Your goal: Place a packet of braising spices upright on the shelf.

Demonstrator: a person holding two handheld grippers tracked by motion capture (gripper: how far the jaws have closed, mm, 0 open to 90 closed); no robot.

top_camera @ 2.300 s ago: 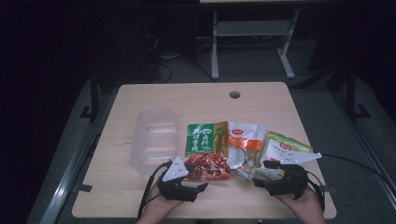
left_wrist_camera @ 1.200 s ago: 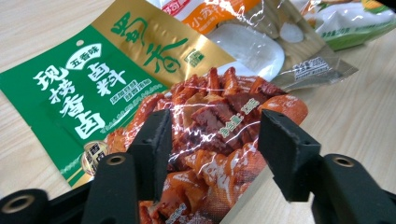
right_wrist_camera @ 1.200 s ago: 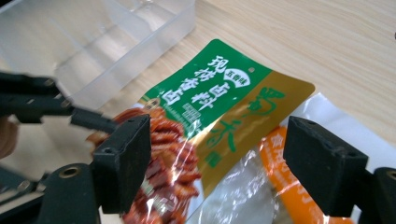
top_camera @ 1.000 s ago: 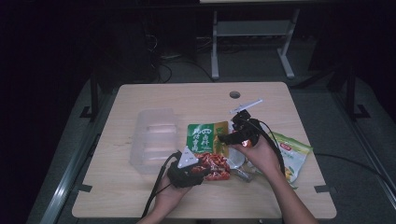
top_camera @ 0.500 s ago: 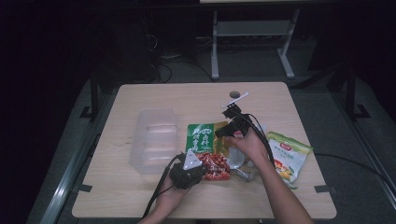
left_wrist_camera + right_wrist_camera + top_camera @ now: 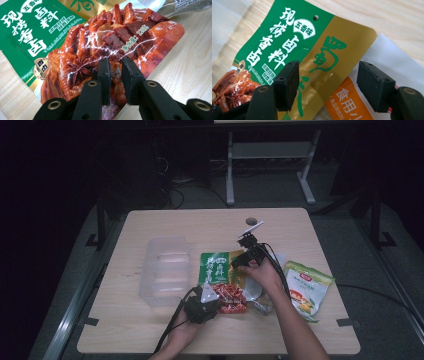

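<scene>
Here, one light wooden table (image 6: 165, 225) carries everything. The biggest thing on it is one clear plastic container (image 6: 164, 269), lying at the left part of the table; I cannot tell from the high view if anything is inside. Next come the food packets, and I count four: one green and gold packet (image 6: 216, 265) with a red meat picture on its lower half, lying flat just right of the container; one yellow-green packet (image 6: 306, 289) near the right edge, well apart from the others; one white and orange packet (image 6: 352, 107), partly under the green and gold one; and one silvery packet (image 6: 257, 295) below the right hand, too hidden to describe. There are two grippers. The right gripper (image 6: 328, 82) hangs over the top edge of the green and gold packet with its jaws spread wide, one jaw over the gold stripe and one over the white and orange packet, gripping nothing. The left gripper (image 6: 116, 75) is over the red lower end of the same packet; its jaws stand almost together with a narrow gap, and I cannot tell if they pinch the film.
</scene>
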